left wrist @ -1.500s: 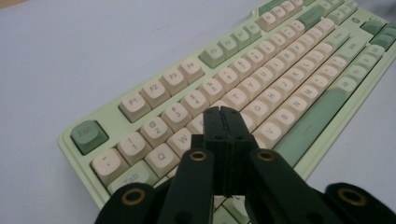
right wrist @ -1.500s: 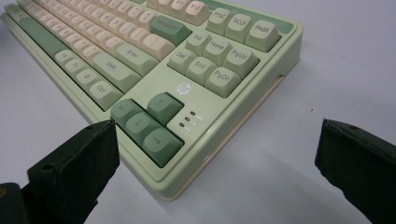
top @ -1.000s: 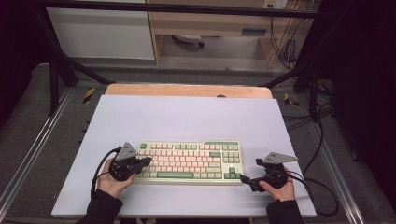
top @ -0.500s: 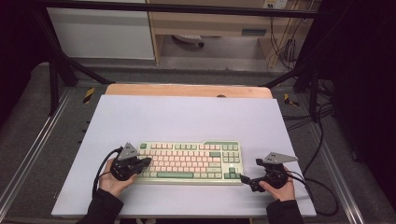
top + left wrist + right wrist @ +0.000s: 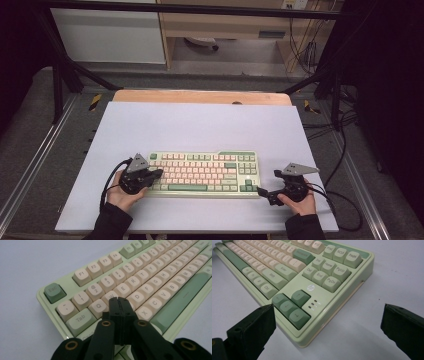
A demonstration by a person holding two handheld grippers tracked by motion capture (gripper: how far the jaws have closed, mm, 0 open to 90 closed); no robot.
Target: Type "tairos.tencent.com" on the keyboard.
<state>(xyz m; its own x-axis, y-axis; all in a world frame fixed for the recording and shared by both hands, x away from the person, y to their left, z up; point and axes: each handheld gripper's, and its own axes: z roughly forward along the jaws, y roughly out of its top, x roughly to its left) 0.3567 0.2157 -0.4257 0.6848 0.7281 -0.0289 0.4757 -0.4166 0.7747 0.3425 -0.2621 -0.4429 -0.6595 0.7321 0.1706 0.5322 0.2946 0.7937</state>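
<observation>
At keyboard (image 5: pixel 202 173) corner, right tongs (image 5: pixel 327 322) wide

You wear dark long sleeves (image 5: pixel 107 224) down to both wrists. Your left hand-held gripper (image 5: pixel 159 173) is matte black with a grey three-cornered plate on top, brass-ringed pivot holes along its black arms and a black cable looping off it. Your right hand-held gripper (image 5: pixel 265 195) matches, with blocky black jaw pads.

Light fell evenly from overhead on the pale surface (image 5: pixel 200 125), while the surroundings stayed dark. Shadows were soft. In both gripper views the near jaws and far keyboard (image 5: pixel 140 287) keys blurred.
</observation>
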